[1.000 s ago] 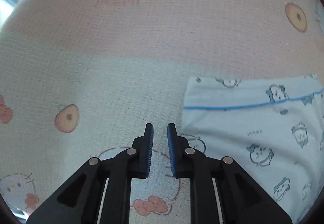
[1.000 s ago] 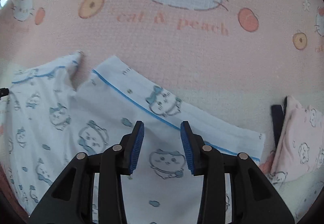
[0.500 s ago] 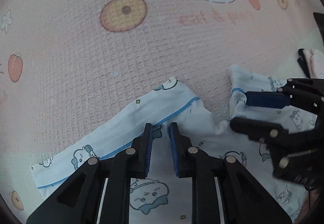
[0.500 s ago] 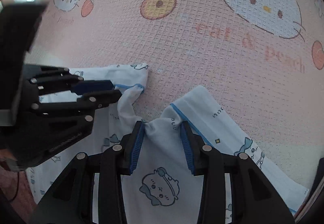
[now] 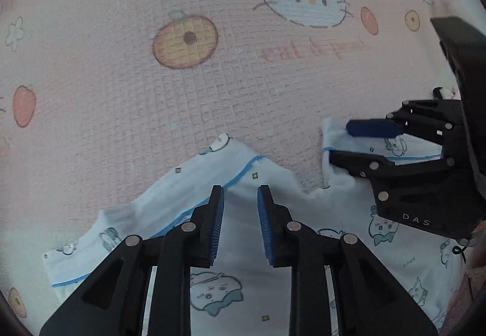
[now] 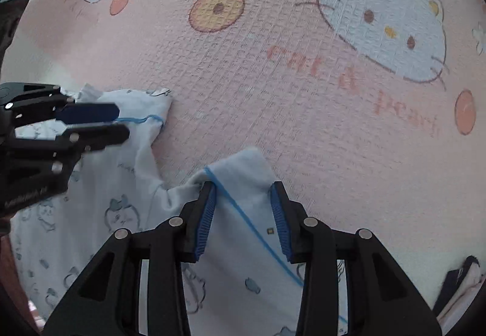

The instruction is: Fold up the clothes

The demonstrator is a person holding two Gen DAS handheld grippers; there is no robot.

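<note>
Your garment (image 5: 349, 245) lies on the blanket (image 5: 152, 93). Your left gripper (image 5: 240, 199) sits left of your right gripper (image 5: 343, 144), both over its top edge.

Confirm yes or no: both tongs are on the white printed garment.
Yes. Left tongs and right tongs each straddle an edge of the white printed garment.

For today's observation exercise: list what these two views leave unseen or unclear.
- Pale blue garment: lower part cut off by the left wrist view's edge and hidden behind the left gripper.
- Pink item: cropped at the right wrist view's corner; type unclear.
- Right gripper: fabric lies between its fingers; pinch unclear.
</note>
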